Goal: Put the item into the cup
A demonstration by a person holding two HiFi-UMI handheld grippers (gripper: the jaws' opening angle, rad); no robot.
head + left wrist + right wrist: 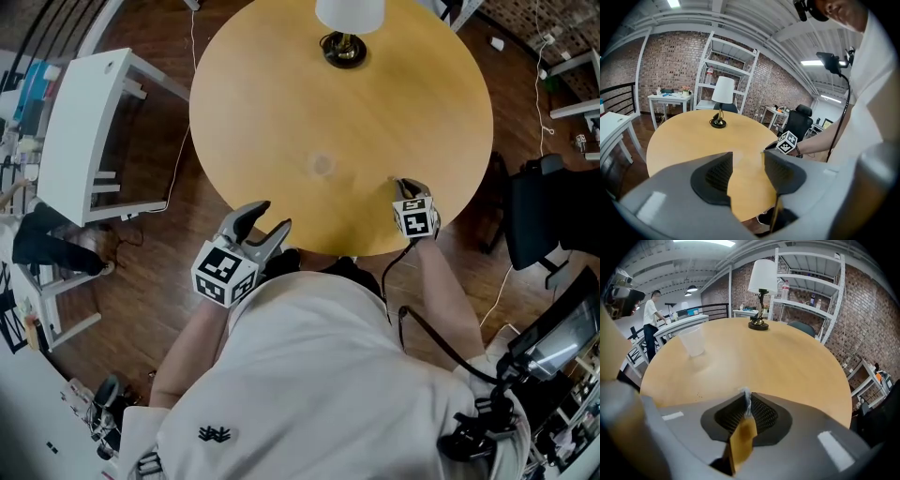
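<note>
A clear plastic cup (693, 341) stands upright on the round wooden table (281, 94); in the head view the cup (322, 166) is a faint ring near the table's middle. My right gripper (746, 397) rests at the table's near right edge, shut on a small thin clear item (746, 399) that pokes up between the pads. In the head view that right gripper (403, 186) lies right of the cup. My left gripper (269, 223) hovers off the table's near left edge, open and with nothing between its fingers; in its own view the left gripper (747, 159) looks across the table.
A lamp (347, 28) with a white shade stands at the table's far side. A white side table (84, 122) is on the floor to the left, and a black office chair (544, 206) to the right. A person (650, 319) stands far off by desks.
</note>
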